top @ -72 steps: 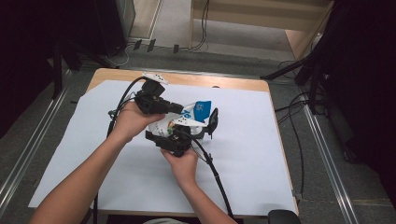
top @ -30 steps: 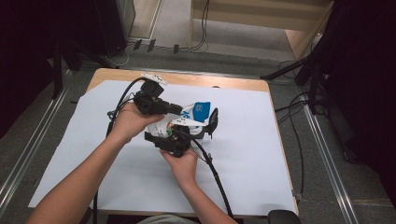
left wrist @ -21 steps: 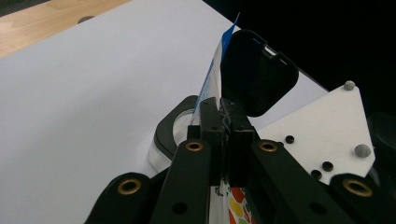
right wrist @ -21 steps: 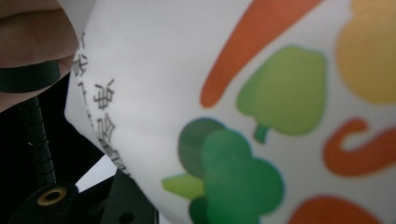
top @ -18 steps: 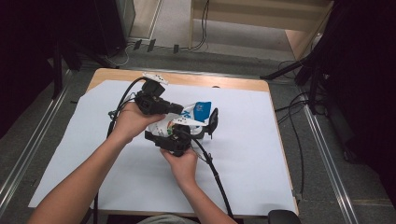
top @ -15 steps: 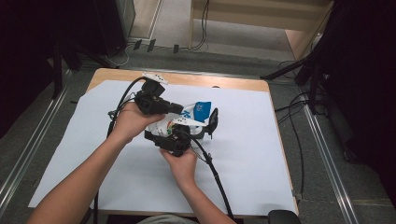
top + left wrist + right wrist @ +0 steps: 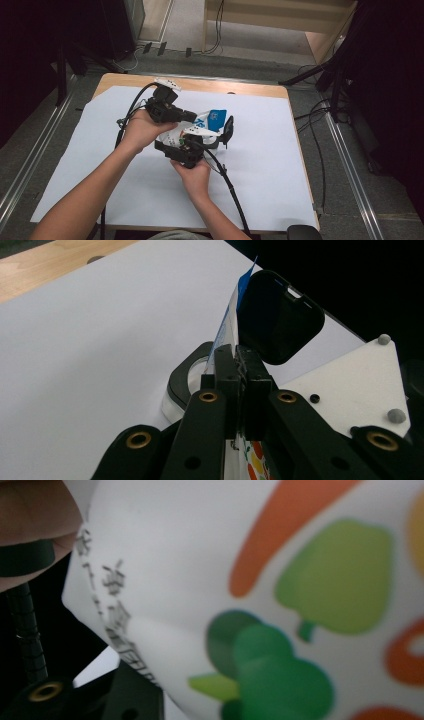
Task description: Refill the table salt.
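**Bag pinched over the box**

I see both hands close together near the middle of the table (image 7: pixel 280 95), over the white sheet (image 7: pixel 100 165) that covers it.

My left gripper (image 7: pixel 239 367) has its jaws shut tight on the top edge of the bag (image 7: pixel 226 335). The bag is thin and white, with blue on one side and bright pictures on the other. The edge stands up straight between the two black jaws. From above, the left gripper (image 7: pixel 192 117) comes in from the left and points right, with the left hand (image 7: pixel 142 130) wrapped round it.

Just past the jaws is a box (image 7: pixel 187 377) with a black rim. Its black lid (image 7: pixel 277 320) is flipped up and stands behind the bag. From above the lid (image 7: pixel 228 131) shows just to the right of the bag (image 7: pixel 212 119).

My right gripper (image 7: pixel 182 150) sits just below the left one, held by the right hand (image 7: pixel 195 175). Its camera is pressed up close to the bag (image 7: pixel 300 580), so the picture is blurry. I think its jaws are partly open, but I cannot tell if they grip the bag.
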Available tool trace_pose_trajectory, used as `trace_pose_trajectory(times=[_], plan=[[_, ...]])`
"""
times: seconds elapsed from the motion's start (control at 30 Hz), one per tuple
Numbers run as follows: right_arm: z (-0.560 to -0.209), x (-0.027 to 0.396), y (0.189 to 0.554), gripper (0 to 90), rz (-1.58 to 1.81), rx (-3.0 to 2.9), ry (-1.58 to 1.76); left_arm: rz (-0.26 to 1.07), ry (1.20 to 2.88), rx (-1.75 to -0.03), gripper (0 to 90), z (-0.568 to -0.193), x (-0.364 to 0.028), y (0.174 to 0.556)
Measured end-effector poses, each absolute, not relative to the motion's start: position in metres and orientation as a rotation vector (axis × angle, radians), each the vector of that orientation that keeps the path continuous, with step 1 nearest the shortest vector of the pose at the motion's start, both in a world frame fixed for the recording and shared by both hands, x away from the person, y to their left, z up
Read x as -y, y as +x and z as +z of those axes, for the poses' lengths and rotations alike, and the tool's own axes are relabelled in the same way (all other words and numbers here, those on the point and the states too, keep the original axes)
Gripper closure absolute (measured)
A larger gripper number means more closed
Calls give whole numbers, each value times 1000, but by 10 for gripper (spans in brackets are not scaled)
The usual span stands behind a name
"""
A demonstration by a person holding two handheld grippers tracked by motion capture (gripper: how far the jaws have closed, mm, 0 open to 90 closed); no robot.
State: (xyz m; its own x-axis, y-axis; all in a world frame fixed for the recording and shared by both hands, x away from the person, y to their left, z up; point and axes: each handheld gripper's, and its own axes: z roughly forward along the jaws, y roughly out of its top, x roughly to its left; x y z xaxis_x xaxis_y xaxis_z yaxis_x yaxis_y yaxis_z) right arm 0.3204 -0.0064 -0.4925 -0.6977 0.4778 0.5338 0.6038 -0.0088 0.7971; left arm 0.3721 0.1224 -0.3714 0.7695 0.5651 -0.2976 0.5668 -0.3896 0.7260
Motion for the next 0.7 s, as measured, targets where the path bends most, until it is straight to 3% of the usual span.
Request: trace_pose_trajectory(times=[0.7], plan=[[-493,8,319,588,-1815,2111,-1180,-10,2073,-841,894,-372,-122,372]])
